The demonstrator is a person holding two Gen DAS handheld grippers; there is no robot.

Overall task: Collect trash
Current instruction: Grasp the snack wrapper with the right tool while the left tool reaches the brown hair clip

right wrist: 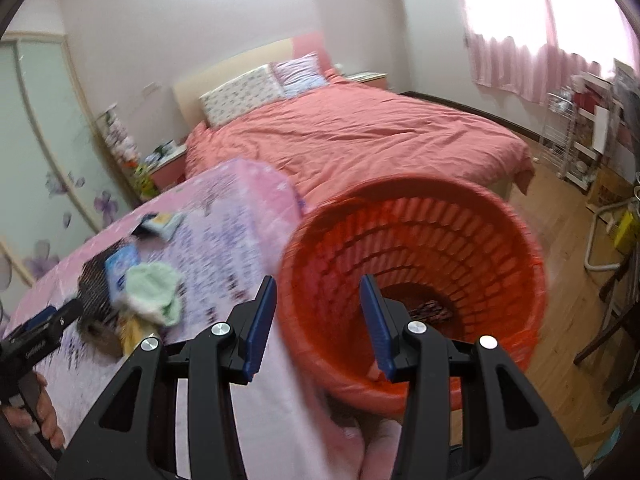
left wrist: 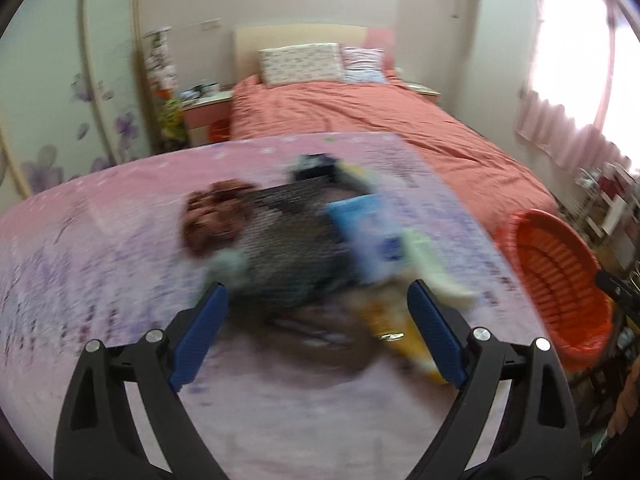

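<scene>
A bed [right wrist: 360,136] with a salmon cover [left wrist: 360,120] and two pillows [left wrist: 300,62] stands beneath pink curtains [right wrist: 516,68].

Left gripper [left wrist: 318,300] with blue pads [left wrist: 196,340] spread wide, nothing between them, above a pink cloth-covered table [left wrist: 80,280]. Ahead of the fingertips, blurred: a dark mesh item [left wrist: 288,240], a brown crumpled clump [left wrist: 212,216] beyond the left finger, a blue packet [left wrist: 360,216] and pale green cloth [left wrist: 432,268] near the right finger. Right of the right finger, an orange basket [left wrist: 560,280]; beyond, a bed [left wrist: 380,120]

Slatted plastic basket [right wrist: 440,232] — printed cloth table cover [left wrist: 100,240], wood floor [right wrist: 560,208]
</scene>
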